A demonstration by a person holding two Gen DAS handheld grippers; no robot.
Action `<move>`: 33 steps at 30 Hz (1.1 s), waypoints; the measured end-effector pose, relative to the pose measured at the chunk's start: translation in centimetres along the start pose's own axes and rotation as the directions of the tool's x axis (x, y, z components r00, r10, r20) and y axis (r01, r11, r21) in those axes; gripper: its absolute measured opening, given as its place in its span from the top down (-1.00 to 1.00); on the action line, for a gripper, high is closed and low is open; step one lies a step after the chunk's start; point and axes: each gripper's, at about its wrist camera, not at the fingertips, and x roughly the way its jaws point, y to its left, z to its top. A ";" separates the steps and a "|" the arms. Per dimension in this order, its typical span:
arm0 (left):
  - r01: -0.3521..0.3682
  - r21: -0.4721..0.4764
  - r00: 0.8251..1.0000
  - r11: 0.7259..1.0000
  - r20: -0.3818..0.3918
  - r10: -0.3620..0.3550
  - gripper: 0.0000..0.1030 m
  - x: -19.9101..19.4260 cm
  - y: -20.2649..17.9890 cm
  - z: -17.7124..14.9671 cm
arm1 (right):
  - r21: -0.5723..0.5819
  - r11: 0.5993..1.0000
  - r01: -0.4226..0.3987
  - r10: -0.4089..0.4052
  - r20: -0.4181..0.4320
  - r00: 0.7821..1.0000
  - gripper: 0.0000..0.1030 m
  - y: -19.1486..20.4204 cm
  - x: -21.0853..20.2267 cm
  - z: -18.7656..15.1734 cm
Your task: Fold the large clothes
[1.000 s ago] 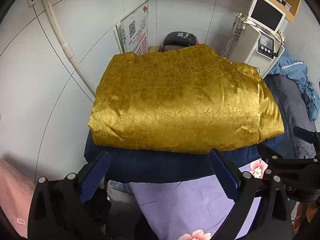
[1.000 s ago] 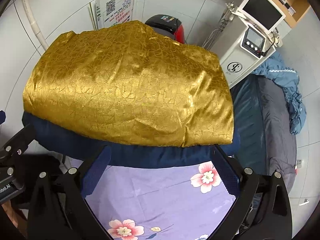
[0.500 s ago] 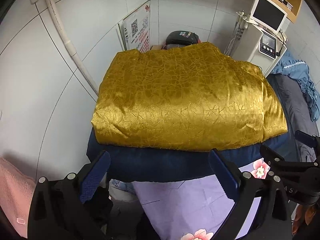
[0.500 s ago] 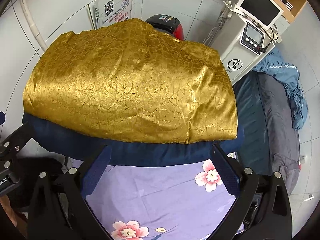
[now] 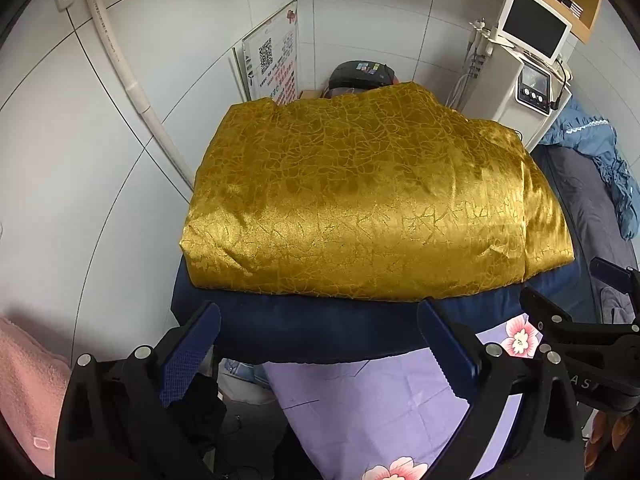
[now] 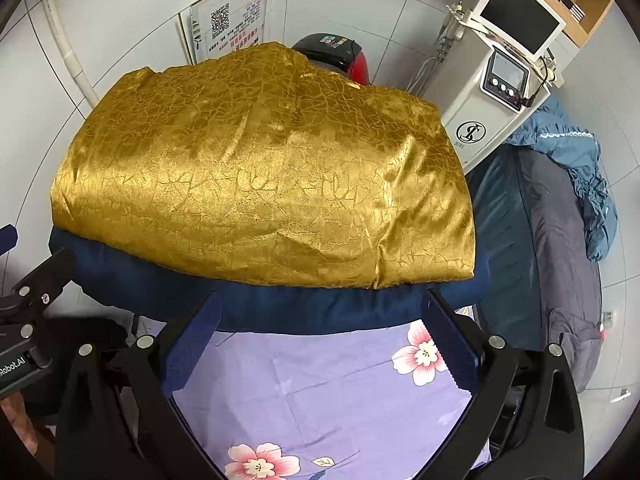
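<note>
A large gold brocade garment (image 5: 372, 200) (image 6: 264, 172) lies folded into a broad rectangle, resting on a dark blue padded layer (image 5: 320, 328) (image 6: 312, 308) at the far end of a bed. My left gripper (image 5: 318, 346) hovers open just short of the blue layer's near edge, with nothing between its blue pads. My right gripper (image 6: 320, 340) is open too, above the lilac flowered sheet (image 6: 320, 392), near the garment's front right corner. In the left wrist view the right gripper's black frame (image 5: 580, 336) shows at the right edge.
A white tiled wall with a pipe (image 5: 120, 60) runs along the left. A white machine with a screen (image 6: 504, 60) and a red-black device (image 6: 336, 52) stand behind the bed. A second bed with grey and blue bedding (image 6: 560, 208) is on the right. A pink towel (image 5: 24, 380) hangs lower left.
Both grippers have drawn back a little and tilted down, so the gold garment sits slightly higher and further off in both views. The garment itself lies unmoved.
</note>
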 end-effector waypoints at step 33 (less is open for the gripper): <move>0.012 0.028 1.000 1.000 0.010 -0.012 -0.88 -0.3 -0.6 -0.6 | -0.002 1.000 -0.007 0.007 0.009 1.000 -0.91 0.5 0.0 -0.3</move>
